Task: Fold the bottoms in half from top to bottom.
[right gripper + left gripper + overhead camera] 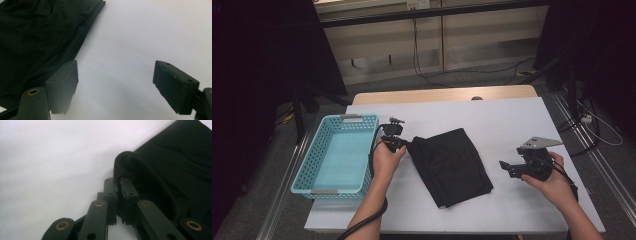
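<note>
Forearms low in the high view | my left gripper (398, 144) jaws pinched on black garment (451, 165) corner, folded on worktop (512, 120) | right gripper (512, 169) jaws wide, empty, garment left of them | basket (319, 172) looks empty; transfer likely undone

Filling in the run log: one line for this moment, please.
left claw: shut on folded black cloth garment | right claw: open, empty | perforated turquoise plastic basket: empty

Background stuff around the table (512, 120)

Light blue basket (337, 155) sits at its left edge, cables (452, 75) trail on the floor behind it.
</note>
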The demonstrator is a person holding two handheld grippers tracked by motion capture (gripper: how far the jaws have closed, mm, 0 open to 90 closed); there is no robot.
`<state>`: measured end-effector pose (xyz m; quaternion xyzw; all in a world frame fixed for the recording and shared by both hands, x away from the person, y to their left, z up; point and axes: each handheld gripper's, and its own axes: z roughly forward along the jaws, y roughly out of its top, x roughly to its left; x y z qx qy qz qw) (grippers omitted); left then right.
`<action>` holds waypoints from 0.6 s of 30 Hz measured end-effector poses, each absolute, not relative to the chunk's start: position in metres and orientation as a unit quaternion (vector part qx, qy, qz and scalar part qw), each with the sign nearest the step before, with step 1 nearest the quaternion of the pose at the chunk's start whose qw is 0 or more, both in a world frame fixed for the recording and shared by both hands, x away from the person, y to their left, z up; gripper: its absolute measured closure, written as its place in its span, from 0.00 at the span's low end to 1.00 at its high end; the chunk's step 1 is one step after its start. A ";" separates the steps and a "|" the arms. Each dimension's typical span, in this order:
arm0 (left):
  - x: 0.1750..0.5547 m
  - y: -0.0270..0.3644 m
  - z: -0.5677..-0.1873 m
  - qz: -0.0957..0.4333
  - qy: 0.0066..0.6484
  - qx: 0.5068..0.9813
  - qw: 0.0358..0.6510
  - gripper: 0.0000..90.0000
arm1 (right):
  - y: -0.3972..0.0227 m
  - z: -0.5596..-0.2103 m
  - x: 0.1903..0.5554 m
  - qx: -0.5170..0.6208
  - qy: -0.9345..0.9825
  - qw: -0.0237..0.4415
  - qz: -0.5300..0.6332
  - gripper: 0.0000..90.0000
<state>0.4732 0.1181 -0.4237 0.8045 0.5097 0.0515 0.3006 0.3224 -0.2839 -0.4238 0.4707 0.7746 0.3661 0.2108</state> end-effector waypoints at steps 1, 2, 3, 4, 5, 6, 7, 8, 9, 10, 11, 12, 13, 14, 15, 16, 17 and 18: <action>0.476 0.118 -0.424 0.056 0.513 0.801 0.305 0.94 | -0.284 -0.424 0.322 0.471 0.774 0.210 0.366 0.22; 0.479 0.117 -0.423 0.063 0.513 0.797 0.312 0.94 | -0.284 -0.424 0.322 0.471 0.775 0.209 0.366 0.22; 0.480 0.117 -0.424 0.067 0.519 0.790 0.319 0.94 | -0.284 -0.425 0.322 0.472 0.775 0.210 0.365 0.22; 0.482 0.116 -0.425 0.066 0.523 0.787 0.320 0.94 | -0.284 -0.425 0.322 0.472 0.775 0.209 0.364 0.22; 0.483 0.115 -0.426 0.068 0.521 0.789 0.320 0.94 | -0.283 -0.426 0.322 0.472 0.775 0.210 0.364 0.22; 0.483 0.113 -0.427 0.074 0.519 0.789 0.321 0.94 | -0.283 -0.426 0.322 0.473 0.775 0.210 0.363 0.22; 0.483 0.112 -0.428 0.081 0.518 0.788 0.323 0.93 | -0.282 -0.426 0.322 0.472 0.776 0.210 0.363 0.22; 0.482 0.112 -0.428 0.081 0.519 0.787 0.323 0.91 | -0.281 -0.427 0.322 0.471 0.776 0.211 0.363 0.22; 0.482 0.112 -0.429 0.081 0.520 0.787 0.321 0.87 | -0.280 -0.427 0.322 0.470 0.777 0.211 0.362 0.22; 0.481 0.112 -0.430 0.085 0.518 0.791 0.315 0.76 | -0.278 -0.427 0.321 0.468 0.778 0.210 0.363 0.22; 0.480 0.113 -0.430 0.092 0.519 0.790 0.312 0.69 | -0.276 -0.427 0.321 0.466 0.779 0.210 0.364 0.22; 0.479 0.114 -0.430 0.093 0.522 0.788 0.312 0.63 | -0.274 -0.427 0.320 0.464 0.780 0.211 0.364 0.22; 0.477 0.116 -0.429 0.089 0.525 0.785 0.316 0.58 | -0.271 -0.427 0.320 0.463 0.780 0.212 0.365 0.22; 0.476 0.118 -0.428 0.086 0.528 0.782 0.318 0.52 | -0.268 -0.427 0.319 0.462 0.779 0.211 0.367 0.22; 0.474 0.119 -0.427 0.093 0.527 0.782 0.318 0.47 | -0.265 -0.427 0.319 0.462 0.779 0.212 0.368 0.22; 0.473 0.120 -0.426 0.098 0.525 0.784 0.317 0.42 | -0.261 -0.428 0.319 0.463 0.778 0.211 0.370 0.22; 0.471 0.121 -0.425 0.100 0.524 0.784 0.318 0.37 | -0.256 -0.428 0.318 0.464 0.776 0.208 0.372 0.22; 0.469 0.122 -0.425 0.098 0.521 0.786 0.318 0.33 | -0.251 -0.430 0.318 0.466 0.774 0.204 0.376 0.22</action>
